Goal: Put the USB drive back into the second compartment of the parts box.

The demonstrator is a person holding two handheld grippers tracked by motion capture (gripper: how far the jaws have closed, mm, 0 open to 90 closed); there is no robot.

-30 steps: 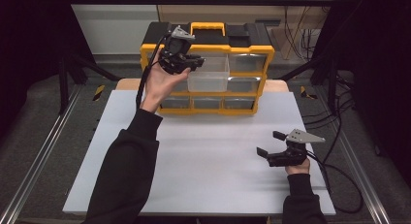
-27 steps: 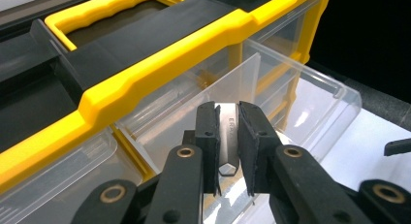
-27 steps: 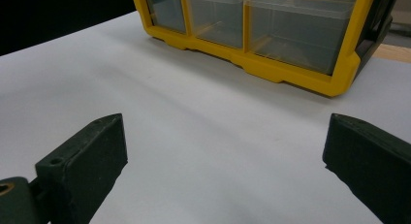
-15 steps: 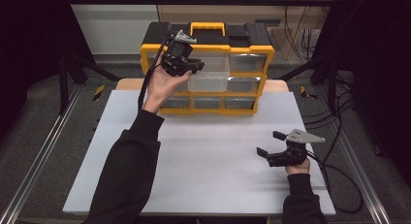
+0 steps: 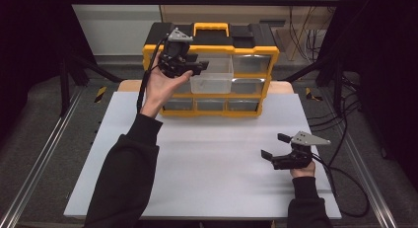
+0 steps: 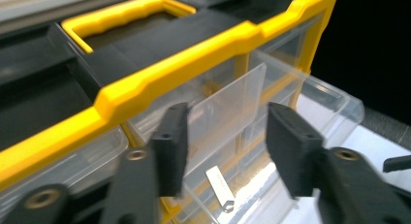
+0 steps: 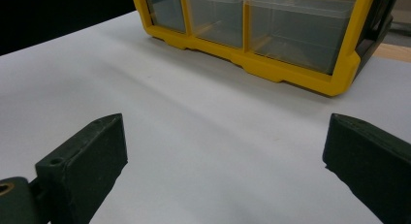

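The left hand-held gripper (image 6: 223, 151) has just been opening; its jaws stand apart around the pulled-out clear drawer (image 5: 213, 76). The right hand-held gripper (image 5: 275, 146) rests open. Back away squarely to avoid snagging the drawer's wall.

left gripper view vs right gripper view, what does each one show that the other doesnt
Left gripper view: the organizer's yellow carry handle and black top, a clear drawer pulled out of the upper row, and a small metal piece lying inside it, seen between the left gripper jaws, which have just been opening.

Right gripper view: the bottom row of shut drawers, the white tabletop, and the right gripper standing open with nothing between its jaws.

Both: the yellow drawer organizer.
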